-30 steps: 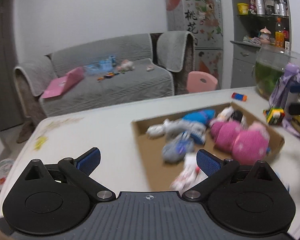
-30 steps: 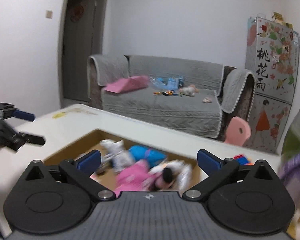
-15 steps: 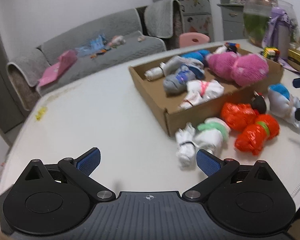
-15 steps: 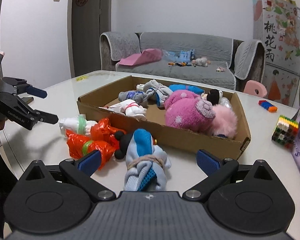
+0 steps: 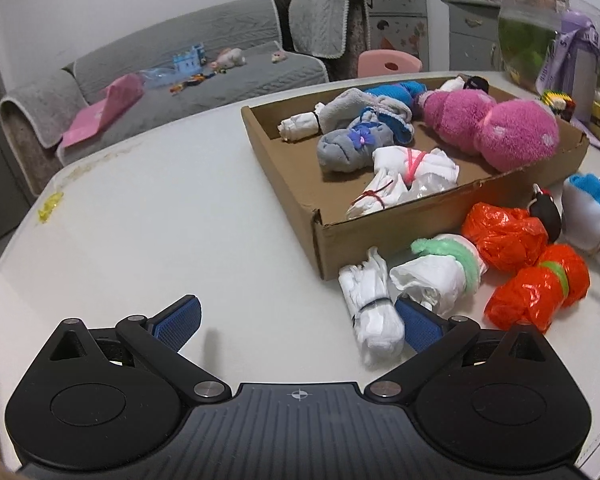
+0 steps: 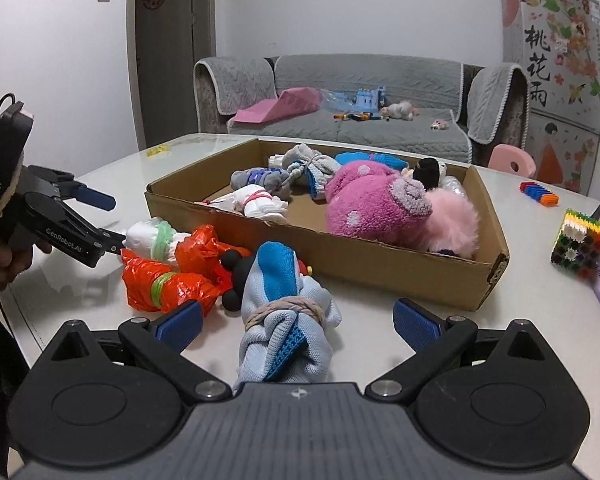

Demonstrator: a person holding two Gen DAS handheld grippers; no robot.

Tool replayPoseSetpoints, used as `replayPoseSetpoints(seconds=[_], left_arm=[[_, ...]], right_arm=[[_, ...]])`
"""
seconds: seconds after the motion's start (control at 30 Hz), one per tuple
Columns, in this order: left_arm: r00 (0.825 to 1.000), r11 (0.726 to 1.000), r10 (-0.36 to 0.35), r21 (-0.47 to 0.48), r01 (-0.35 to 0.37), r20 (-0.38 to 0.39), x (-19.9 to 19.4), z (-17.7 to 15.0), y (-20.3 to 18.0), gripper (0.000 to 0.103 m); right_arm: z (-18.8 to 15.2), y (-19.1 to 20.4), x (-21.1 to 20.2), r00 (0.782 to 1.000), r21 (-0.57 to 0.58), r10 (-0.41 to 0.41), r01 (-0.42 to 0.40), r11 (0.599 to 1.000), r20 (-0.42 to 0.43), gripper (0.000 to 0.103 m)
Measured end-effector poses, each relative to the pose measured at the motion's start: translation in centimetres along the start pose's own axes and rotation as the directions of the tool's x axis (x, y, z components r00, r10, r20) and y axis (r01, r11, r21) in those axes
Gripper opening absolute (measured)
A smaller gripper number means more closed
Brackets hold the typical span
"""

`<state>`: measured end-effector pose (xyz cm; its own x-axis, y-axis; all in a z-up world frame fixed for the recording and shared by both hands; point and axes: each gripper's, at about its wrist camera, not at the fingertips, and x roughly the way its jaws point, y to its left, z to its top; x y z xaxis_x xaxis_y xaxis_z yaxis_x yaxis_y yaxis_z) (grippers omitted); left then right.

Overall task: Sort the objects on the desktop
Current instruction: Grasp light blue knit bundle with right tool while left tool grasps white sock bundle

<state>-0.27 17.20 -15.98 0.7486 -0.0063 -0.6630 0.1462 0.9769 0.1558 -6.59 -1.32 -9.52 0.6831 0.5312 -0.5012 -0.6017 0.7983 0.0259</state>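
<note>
Both tools sit at the approach stage of a pick, with several bundles outside the cardboard box (image 5: 380, 236) and none yet held. In the left wrist view the left gripper (image 5: 296, 320) has its jaws spread wide and empty; its right finger is just beside, perhaps touching, the white bag roll (image 5: 374, 316) at lower centre-right of the frame, so the roll lies off to one side of the gap, not between the pads. The next move, as I judge it, calls for a shift rightward to centre that roll, or the white bundle with the green band (image 5: 444, 272) just above it, before closing. In the right wrist view the right gripper (image 6: 296, 320) is likewise wide open, and the light blue sock bundle (image 6: 286, 312) tied with a band lies at lower centre between its fingers, touching neither pad that I can see; closing here looks feasible. The two orange bag bundles (image 6: 168, 276) and a black-eared toy (image 6: 236, 276) crowd the left of that frame, touching one another and the blue bundle. The box wall stands close behind the whole cluster, so any lift needs to clear that rim. Bare table (image 5: 160, 220) fills the left of the left view, giving free room to withdraw there; the box interior has open floor near its front-left corner.
</note>
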Motion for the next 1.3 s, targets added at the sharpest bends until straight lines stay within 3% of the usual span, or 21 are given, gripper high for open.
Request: replayPoseSetpoints(seconds=[0.23,0.37,0.73,0.83,1.0,1.3], left_arm=[[0.999,0.999,-0.034,-0.027,0.034,-0.002,0.2,0.3,-1.3,0.103],[0.999,0.998,-0.048,-0.033,0.047,-0.001,0.3,0.4,-2.1,0.103],[0.998,0.996,-0.059,-0.063,0.059,-0.001,0.4,0.5,-2.6,0.103],[0.997,0.994,-0.081,-0.078,0.08,-0.002,0.4,0.5,-2.6,0.098],[0.994,0.99,-0.11,-0.085,0.11,0.012,-0.2,0.3,-3.0,0.08],[0.991,0.989,-0.132,-0.062,0.134,0.034,-1.1,0.1,-4.2,0.043]], right_arm=[[-0.2,0.4,0.3,1.0,-0.017,-0.011,0.011,1.0,-0.018,0.099],[-0.3,0.2,0.3,0.999,-0.007,-0.014,0.014,1.0,-0.039,0.087],[-0.5,-0.9,1.2,0.993,0.03,-0.056,0.06,0.998,-0.102,0.073],[-0.5,-0.9,1.1,0.993,0.023,-0.06,0.062,0.998,-0.1,0.068],[-0.5,-0.7,1.0,0.994,0.007,-0.059,0.06,0.998,-0.091,0.049],[-0.6,-0.7,0.8,0.995,0.006,-0.052,0.053,0.999,-0.088,0.046]])
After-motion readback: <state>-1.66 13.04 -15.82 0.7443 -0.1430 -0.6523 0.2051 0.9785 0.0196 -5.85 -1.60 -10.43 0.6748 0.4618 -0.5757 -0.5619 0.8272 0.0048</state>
